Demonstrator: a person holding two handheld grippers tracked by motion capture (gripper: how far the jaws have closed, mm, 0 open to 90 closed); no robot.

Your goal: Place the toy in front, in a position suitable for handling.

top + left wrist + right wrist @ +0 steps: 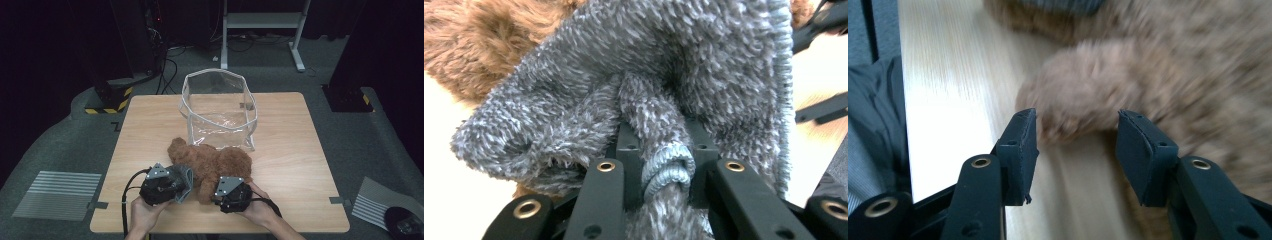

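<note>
**Two grippers at a fuzzy brown teddy bear**

The left gripper (664,165) is squeezed tight on a fold of grey fluffy cloth (634,85). The cloth bunches up between its two black jaws and spreads out wide just past them. The stitched edge of the cloth curls right at the jaws.

Just past the cloth lies the brown teddy bear (212,162). The bear touches the cloth.

The right gripper (1075,150) has its jaws apart, about half way. Nothing is pinched in it. A furry bear leg (1078,95) sits just in front of the gap, a little past the tips. Bare table (943,75) lies off to the side of one jaw, and more bear fur is by the other jaw.

Both grippers are near the table edge closest to the person. Beyond the bear, farther from the grippers, stands a clear plastic bag (218,107) with its top open. The bear's back touches the bag's bottom edge. Wide bare table lies out to both sides of the grippers.
</note>
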